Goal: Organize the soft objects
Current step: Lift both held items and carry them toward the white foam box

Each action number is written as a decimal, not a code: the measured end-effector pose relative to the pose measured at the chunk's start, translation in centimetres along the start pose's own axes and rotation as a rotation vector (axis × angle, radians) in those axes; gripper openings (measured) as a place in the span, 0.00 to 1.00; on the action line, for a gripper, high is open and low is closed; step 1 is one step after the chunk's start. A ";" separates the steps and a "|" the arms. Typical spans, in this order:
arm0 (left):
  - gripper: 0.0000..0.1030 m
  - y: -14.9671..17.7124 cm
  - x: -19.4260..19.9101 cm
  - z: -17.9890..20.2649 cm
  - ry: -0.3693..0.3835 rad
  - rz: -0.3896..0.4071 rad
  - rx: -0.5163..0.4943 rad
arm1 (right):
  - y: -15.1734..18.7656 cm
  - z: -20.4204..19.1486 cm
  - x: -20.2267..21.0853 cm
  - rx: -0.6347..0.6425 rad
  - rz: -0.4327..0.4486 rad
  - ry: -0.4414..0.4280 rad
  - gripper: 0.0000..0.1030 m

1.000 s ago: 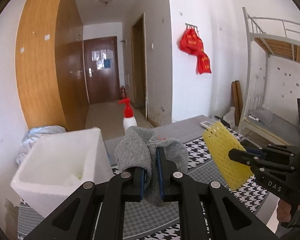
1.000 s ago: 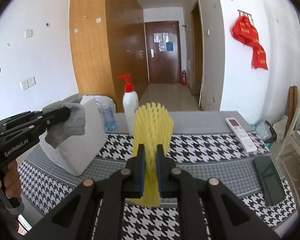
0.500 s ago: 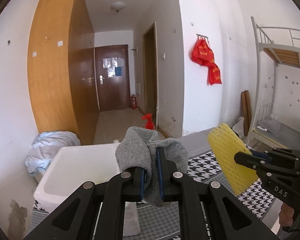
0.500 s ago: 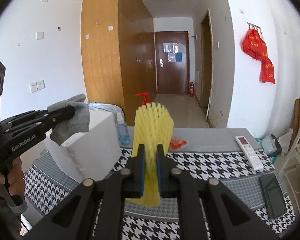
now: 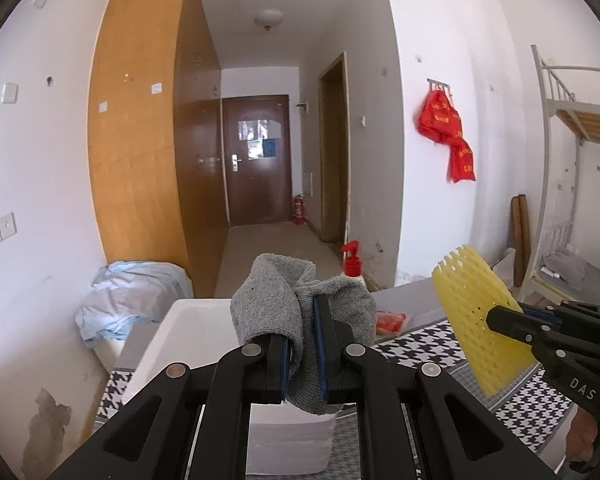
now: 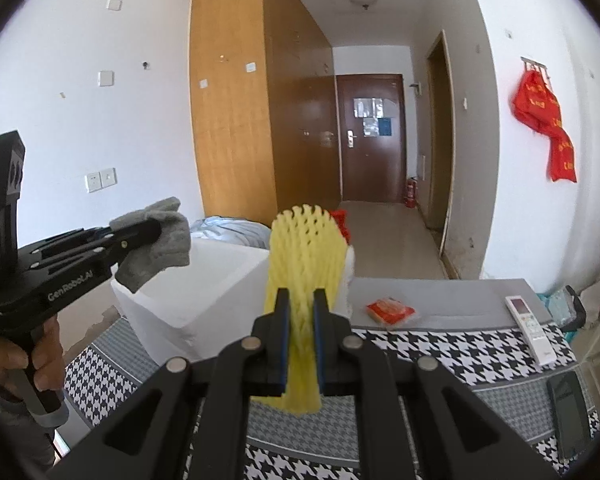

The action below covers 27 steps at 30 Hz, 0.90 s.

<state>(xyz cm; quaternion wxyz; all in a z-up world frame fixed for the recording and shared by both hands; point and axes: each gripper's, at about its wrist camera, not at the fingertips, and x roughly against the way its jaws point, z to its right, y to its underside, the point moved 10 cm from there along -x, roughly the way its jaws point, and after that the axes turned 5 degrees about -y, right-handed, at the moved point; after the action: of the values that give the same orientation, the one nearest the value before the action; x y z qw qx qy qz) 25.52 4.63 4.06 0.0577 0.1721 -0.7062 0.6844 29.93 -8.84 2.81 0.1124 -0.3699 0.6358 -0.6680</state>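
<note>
My left gripper (image 5: 301, 308) is shut on a crumpled grey cloth (image 5: 274, 304), held in the air just above the near rim of a white foam box (image 5: 192, 320). In the right wrist view the same cloth (image 6: 156, 248) hangs from that gripper (image 6: 156, 229) over the box (image 6: 204, 284). My right gripper (image 6: 301, 300) is shut on a yellow foam net sleeve (image 6: 306, 248), upright above the houndstooth tablecloth. The left wrist view shows the sleeve (image 5: 472, 312) to the right of the box, pinched by the right gripper (image 5: 494, 316).
A red-capped spray bottle (image 5: 351, 260) stands behind the box. A red packet (image 6: 390, 309), a white remote (image 6: 530, 328) and a dark phone (image 6: 570, 412) lie on the table. A blue bundle (image 5: 128, 300) sits left of the box. A hand (image 6: 16, 360) grips the left tool.
Both grippers have risen and moved toward the foam box. The grey cloth now hangs over the box's near rim, and the box's open top shows more.
</note>
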 end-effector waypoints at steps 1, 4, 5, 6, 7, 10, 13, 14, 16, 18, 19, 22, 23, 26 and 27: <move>0.11 0.0 0.0 -0.2 -0.005 -0.001 0.001 | 0.0 -0.3 -0.1 0.005 0.000 -0.005 0.13; 0.11 0.2 -0.1 -1.0 -0.026 -0.009 0.014 | -0.2 -1.1 -0.5 0.015 -0.003 -0.027 0.13; 0.11 0.4 -0.2 -1.2 -0.035 -0.015 0.013 | -0.3 -1.4 -0.7 0.018 -0.005 -0.034 0.13; 0.11 0.5 -0.3 -1.3 -0.041 -0.019 0.014 | -0.4 -1.6 -0.8 0.021 -0.006 -0.039 0.13; 0.11 0.6 -0.5 -1.6 -0.049 -0.024 0.017 | -0.4 -1.9 -1.0 0.024 -0.007 -0.043 0.13; 0.11 0.9 -0.6 -2.6 -0.073 -0.036 0.023 | -0.5 -2.8 -1.5 0.030 -0.007 -0.068 0.13; 0.11 0.9 -0.8 -3.3 -0.084 -0.042 0.027 | -0.6 -3.7 -2.1 0.043 -0.014 -0.086 0.13; 0.11 0.9 -0.9 -3.5 -0.089 -0.044 0.027 | -0.6 -4.0 -2.3 0.047 -0.017 -0.090 0.13; 0.11 1.0 -1.2 -3.9 -0.097 -0.052 0.026 | -0.8 -4.4 -2.6 0.053 -0.019 -0.098 0.13; 0.11 1.1 -1.5 -4.0 -0.096 -0.058 0.023 | -0.9 -4.8 -2.9 0.063 -0.019 -0.102 0.13; 0.11 1.1 -1.6 -4.2 -0.095 -0.061 0.025 | -1.0 -5.0 -3.0 0.066 -0.020 -0.102 0.13; 0.11 1.2 -2.2 -4.7 -0.096 -0.070 0.035 | -1.2 -5.5 -3.5 0.075 -0.027 -0.101 0.13; 0.11 1.2 -2.5 -4.9 -0.098 -0.077 0.040 | -1.3 -5.7 -3.7 0.079 -0.030 -0.099 0.13; 0.11 1.2 -3.4 -5.4 -0.094 -0.093 0.047 | -1.4 -6.0 -4.0 0.086 -0.034 -0.096 0.13; 0.11 1.3 -3.7 -5.5 -0.095 -0.097 0.046 | -1.5 -6.2 -4.2 0.089 -0.035 -0.095 0.13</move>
<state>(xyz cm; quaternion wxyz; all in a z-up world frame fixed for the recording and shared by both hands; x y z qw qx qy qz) 27.70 10.66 1.98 0.0533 0.2397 -0.6831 0.6878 29.41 -1.23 3.29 0.1471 -0.4066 0.5931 -0.6792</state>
